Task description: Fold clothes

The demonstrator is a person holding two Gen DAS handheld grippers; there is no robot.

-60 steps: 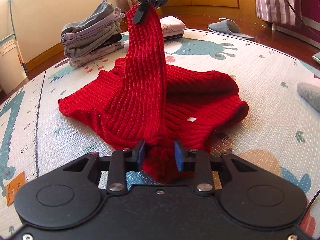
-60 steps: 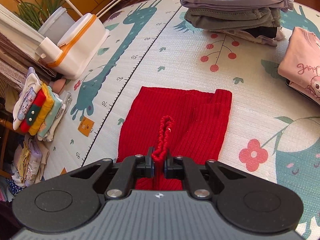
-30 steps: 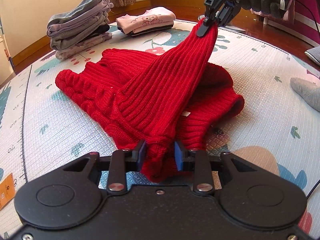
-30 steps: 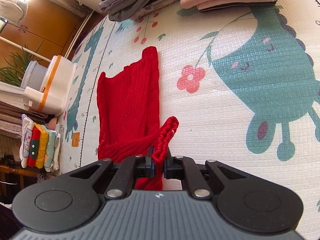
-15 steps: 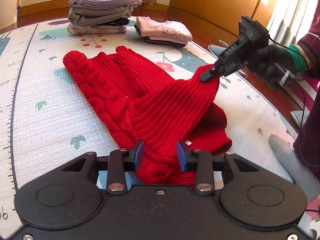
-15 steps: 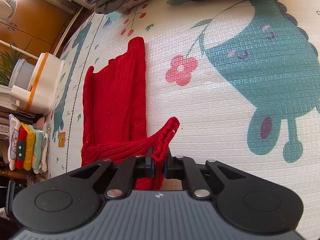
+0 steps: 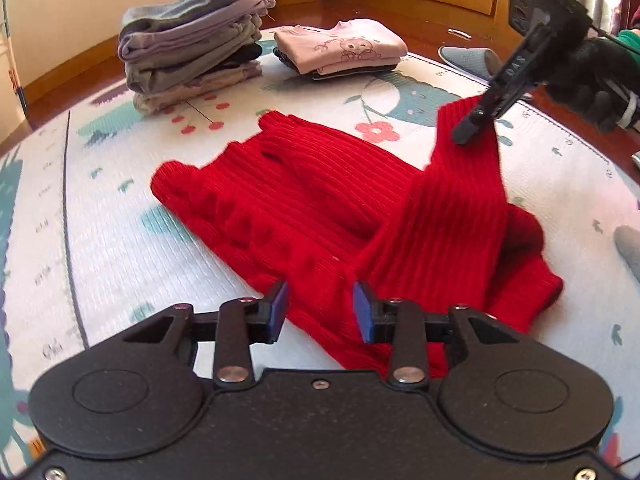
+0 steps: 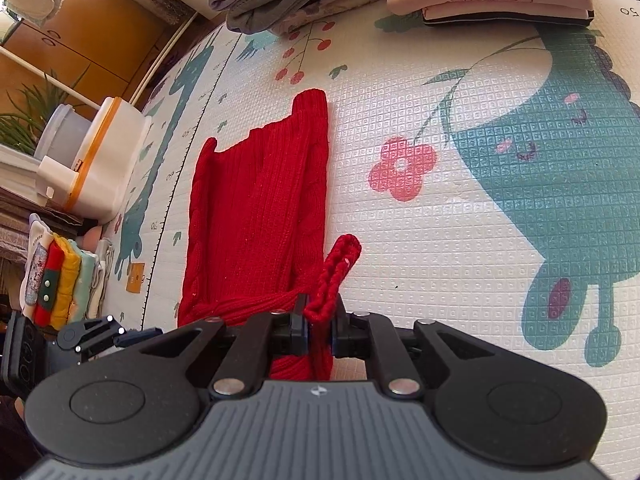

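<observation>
A red ribbed knit sweater (image 7: pixel 320 200) lies on the printed play mat (image 7: pixel 120 248). My left gripper (image 7: pixel 320 312) stands open low over its near edge, and the fabric lies flat under and between the fingers. One sleeve (image 7: pixel 452 220) is stretched up to the right, where my right gripper (image 7: pixel 466 136), held by a black-gloved hand, is shut on the cuff. In the right wrist view the cuff (image 8: pixel 336 268) sticks up out of the shut right gripper (image 8: pixel 320 320), with the sweater body (image 8: pixel 256 208) lying beyond it. The left gripper (image 8: pixel 92 336) shows at the lower left.
At the mat's far side are a stack of grey and lilac folded clothes (image 7: pixel 192 52) and a folded pink shirt (image 7: pixel 340 48). A slipper (image 7: pixel 468 60) lies on the wood floor, a grey sock (image 7: pixel 628 244) at right. A white bin with orange trim (image 8: pixel 104 160) stands off the mat.
The right gripper has carried the sleeve from high above the sweater down and out to the right. The left gripper's jaws have widened, and the hem they pinched now lies flat.
</observation>
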